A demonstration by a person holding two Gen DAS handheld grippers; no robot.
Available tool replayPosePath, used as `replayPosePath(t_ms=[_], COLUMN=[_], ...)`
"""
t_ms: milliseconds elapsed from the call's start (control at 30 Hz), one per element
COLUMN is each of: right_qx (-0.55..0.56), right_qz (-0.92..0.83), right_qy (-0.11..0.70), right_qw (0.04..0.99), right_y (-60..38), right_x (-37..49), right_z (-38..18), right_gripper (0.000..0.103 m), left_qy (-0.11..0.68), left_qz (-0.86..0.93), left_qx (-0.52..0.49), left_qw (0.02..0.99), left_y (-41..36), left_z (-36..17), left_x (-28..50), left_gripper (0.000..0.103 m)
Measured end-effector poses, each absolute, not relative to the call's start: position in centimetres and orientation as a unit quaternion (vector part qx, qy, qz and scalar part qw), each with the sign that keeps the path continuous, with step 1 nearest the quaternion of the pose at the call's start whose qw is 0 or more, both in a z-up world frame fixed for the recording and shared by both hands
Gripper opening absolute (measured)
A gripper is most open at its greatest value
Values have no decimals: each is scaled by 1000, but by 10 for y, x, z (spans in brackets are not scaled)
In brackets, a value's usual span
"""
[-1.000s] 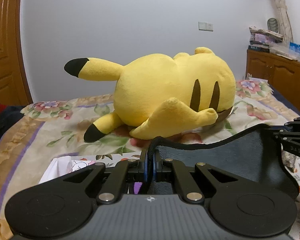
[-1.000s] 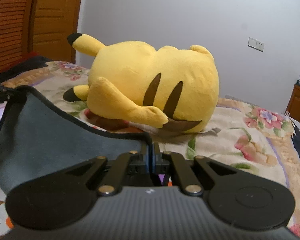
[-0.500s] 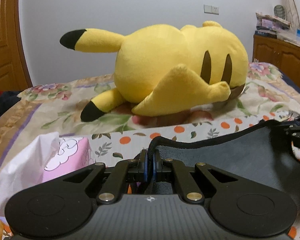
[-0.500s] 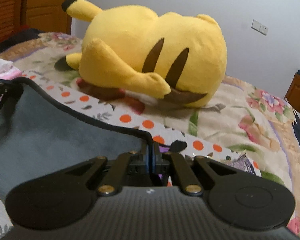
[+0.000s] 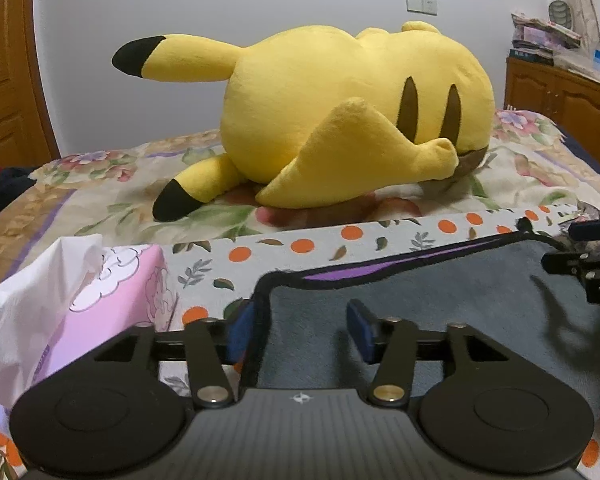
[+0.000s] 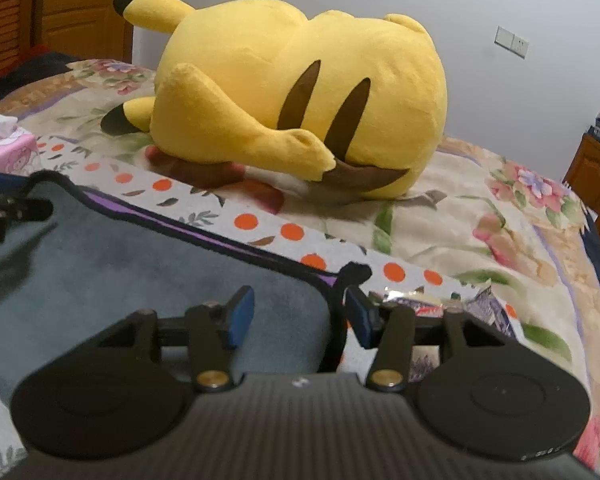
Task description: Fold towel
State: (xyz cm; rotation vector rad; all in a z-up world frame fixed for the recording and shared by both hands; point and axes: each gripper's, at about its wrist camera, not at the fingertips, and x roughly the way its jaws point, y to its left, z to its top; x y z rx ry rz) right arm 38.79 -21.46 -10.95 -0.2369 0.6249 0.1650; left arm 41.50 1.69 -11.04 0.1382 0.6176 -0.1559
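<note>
A grey towel (image 5: 440, 312) with a black hem and a purple underside lies folded on the orange-dotted sheet. My left gripper (image 5: 300, 332) is open over its far left corner, with the hem beside the left blue pad (image 5: 238, 336). My right gripper (image 6: 296, 320) is open over the far right corner of the towel (image 6: 140, 264), with the hem between the pads. The right gripper also shows at the right edge of the left wrist view (image 5: 592, 264).
A big yellow Pikachu plush (image 5: 340, 120) lies on the floral bed beyond the towel. A pink tissue box (image 5: 80, 300) with white tissue stands at the left. Snack wrappers (image 6: 452, 304) lie right of the towel. A wooden cabinet (image 5: 564, 92) stands at the right.
Both grippers came down and forward with the towel's corners, laid the held edge on the sheet and opened, letting go of the towel.
</note>
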Motion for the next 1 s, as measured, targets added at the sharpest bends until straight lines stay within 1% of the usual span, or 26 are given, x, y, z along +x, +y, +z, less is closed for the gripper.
replayPosePath(t_ms=[100,167,267,400,433,500,567,800,833,867,967,1000], right_qx=[-107,-98,-88,-82,-81,-79,-77,-67,-66,-66,-63,-60], right_qz=[91,97,101,105,107,112,114,112,110,108,105,105], right_qy=[312,317,324,330,331,329,325,315,313,312,303,302], right_qw=[940,938,936,934,934,934,936,940,941,942,945,946], right_y=[-214,-213,-212,-211,-210,-209,-209,-212,-213,-214,-217,-219], right_x=[380,371,359,342,337,329,321,295,291,288,275,271], right_z=[-110,-111,-113,-114,-113,-111,-107,-86,-83,-80,-72,-69], right_gripper=[53,55,56,58,60,69,82,84,86,92,99,99], left_qy=[305,308,312,318,320,325,328,336,336,337,335,335], left_qz=[-78,-78,-80,-84,-85,-87,-86,-91,-93,-94,-97,-97], left_qx=[72,71,69,74,75,79,83,86,86,85,85,85], left_qw=[946,946,944,941,940,938,937,934,933,933,933,933], left_y=[14,14,13,11,10,10,9,5,4,3,0,0], left_z=[-109,-108,-108,-108,-108,-108,-107,-96,-94,-91,-84,-82], left_x=[408,403,391,373,369,362,354,327,322,318,305,301], left_gripper=[73,76,84,85,86,87,87,91,91,91,94,95])
